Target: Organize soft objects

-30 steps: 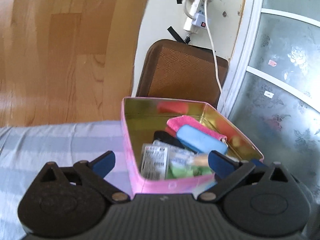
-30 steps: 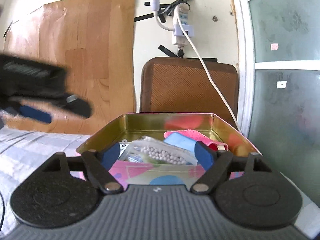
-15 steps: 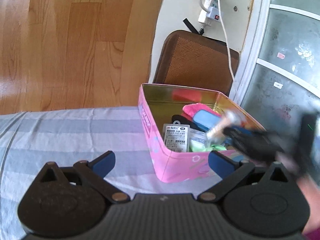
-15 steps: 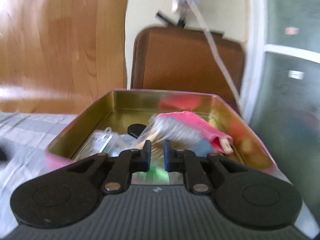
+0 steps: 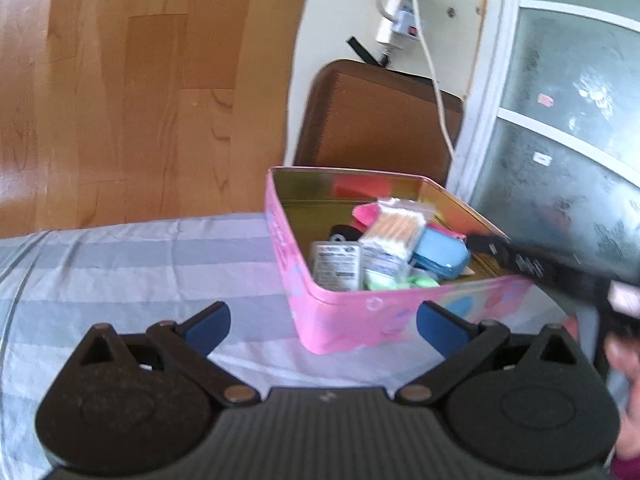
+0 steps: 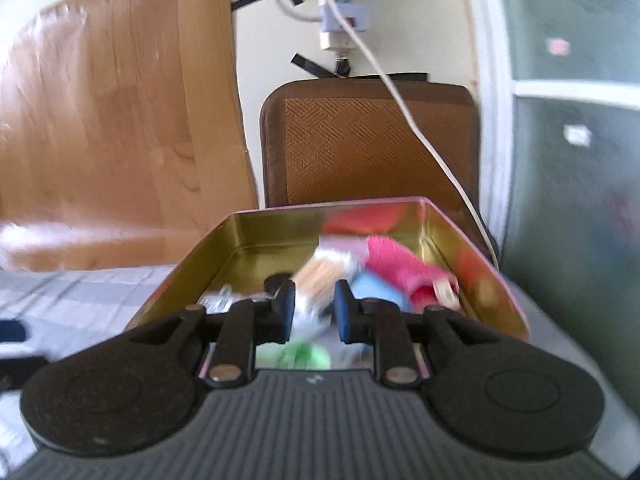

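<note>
A pink tin box [image 5: 384, 312] with a gold inside stands on a striped cloth [image 5: 120, 264]. It holds a bag of cotton swabs [image 5: 396, 230], a pink cloth [image 5: 366, 214], a blue soft pad [image 5: 440, 254], green items and a labelled packet. My left gripper [image 5: 322, 322] is open and empty, in front of the box. My right gripper [image 6: 314, 312] is over the box [image 6: 496, 288], its jaws partly apart around the swab bag [image 6: 320, 276], which lies among the other things. The right gripper also shows in the left wrist view [image 5: 520, 262], blurred, at the box's right side.
A brown padded chair back [image 5: 376, 124] stands behind the box. A white cable [image 5: 434, 76] hangs from a wall power strip [image 5: 400, 12] toward the box. A wood-grain panel [image 5: 140, 92] is at the left, a frosted glass door [image 5: 572, 120] at the right.
My right gripper shut on the swab bag, carried it over the box, and its jaws have now parted around it. My left gripper drew back from the box and stayed open.
</note>
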